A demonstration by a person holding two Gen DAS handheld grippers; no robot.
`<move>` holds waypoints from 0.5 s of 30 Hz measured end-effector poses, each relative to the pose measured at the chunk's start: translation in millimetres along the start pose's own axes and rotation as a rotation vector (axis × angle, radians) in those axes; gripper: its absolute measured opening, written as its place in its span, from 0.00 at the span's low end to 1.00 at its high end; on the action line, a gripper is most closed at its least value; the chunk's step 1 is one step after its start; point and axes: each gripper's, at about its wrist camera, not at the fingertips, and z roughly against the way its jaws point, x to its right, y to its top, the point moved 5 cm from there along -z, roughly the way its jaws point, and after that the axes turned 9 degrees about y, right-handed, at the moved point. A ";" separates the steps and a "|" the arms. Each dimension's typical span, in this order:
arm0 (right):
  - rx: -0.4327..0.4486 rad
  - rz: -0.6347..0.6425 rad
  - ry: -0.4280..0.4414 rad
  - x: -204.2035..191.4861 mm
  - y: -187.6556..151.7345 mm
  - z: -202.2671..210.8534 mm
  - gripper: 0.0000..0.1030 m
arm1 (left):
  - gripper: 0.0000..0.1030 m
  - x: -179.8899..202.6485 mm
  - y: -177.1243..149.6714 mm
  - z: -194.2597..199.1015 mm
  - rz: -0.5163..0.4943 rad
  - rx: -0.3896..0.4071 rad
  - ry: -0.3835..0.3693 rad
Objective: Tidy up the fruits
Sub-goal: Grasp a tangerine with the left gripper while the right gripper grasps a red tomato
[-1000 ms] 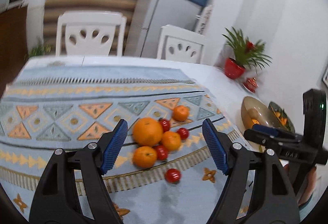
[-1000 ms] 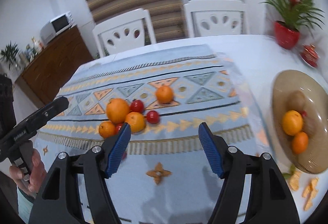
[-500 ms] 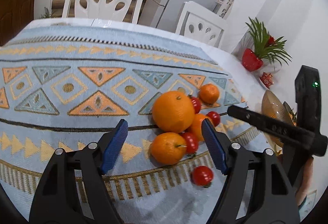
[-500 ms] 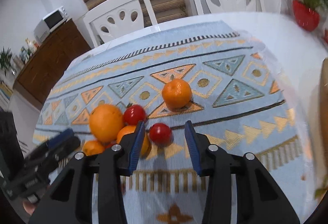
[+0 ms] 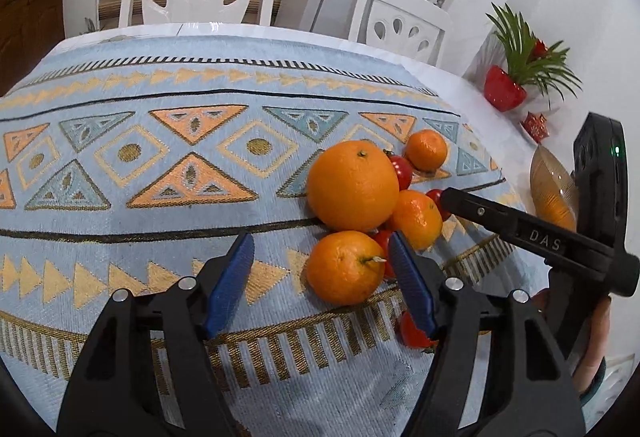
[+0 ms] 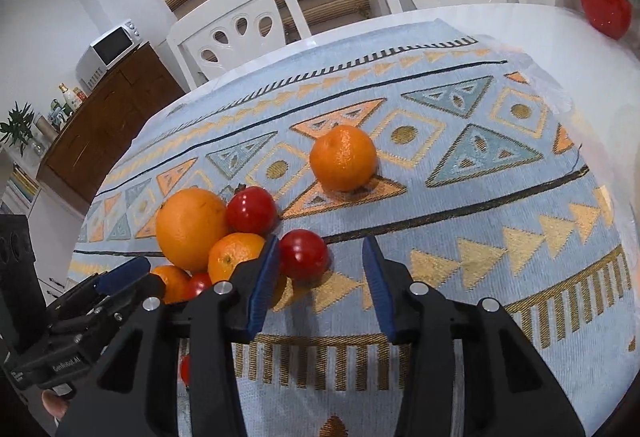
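Both grippers gape empty over the patterned tablecloth (image 5: pixel 160 165): the left gripper (image 5: pixel 320 277) around a small orange (image 5: pixel 344 267), the right gripper (image 6: pixel 318 277) beside a red tomato (image 6: pixel 304 255).

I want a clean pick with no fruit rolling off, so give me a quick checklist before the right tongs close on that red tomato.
1. Right tongs open: ok.
2. Red tomato between the fingers: not ok, it sits by the left finger.
3. Neighbouring small orange clear of the fingers: not ok.
4. Left tongs open, holding nothing: ok.
5. Bowl has room: cannot tell.
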 end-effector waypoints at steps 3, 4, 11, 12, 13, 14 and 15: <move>0.006 0.005 0.003 -1.4 0.6 1.0 0.41 | 0.66 5.7 -1.6 -0.2 -0.024 -0.003 0.003; 0.004 0.005 0.009 -1.7 0.6 0.5 0.41 | 0.66 7.2 -1.8 0.2 -0.032 -0.004 0.000; -0.014 0.019 -0.011 -3.7 -0.8 -6.8 0.41 | 0.51 7.9 -3.9 -5.3 -0.039 -0.031 -0.016; -0.017 0.013 -0.007 -2.8 -0.8 -7.6 0.41 | 0.51 7.0 -4.1 -7.3 -0.033 -0.042 -0.027; -0.018 0.007 -0.001 -1.7 -0.8 -7.7 0.41 | 0.50 6.7 -4.1 -7.9 -0.029 -0.045 -0.030; -0.019 0.002 0.003 -1.0 -1.2 -7.9 0.41 | 0.50 6.4 -4.2 -7.9 -0.027 -0.044 -0.030; -0.020 -0.001 0.007 -0.7 -1.6 -7.7 0.40 | 0.50 6.4 -4.5 -7.3 -0.028 -0.042 -0.030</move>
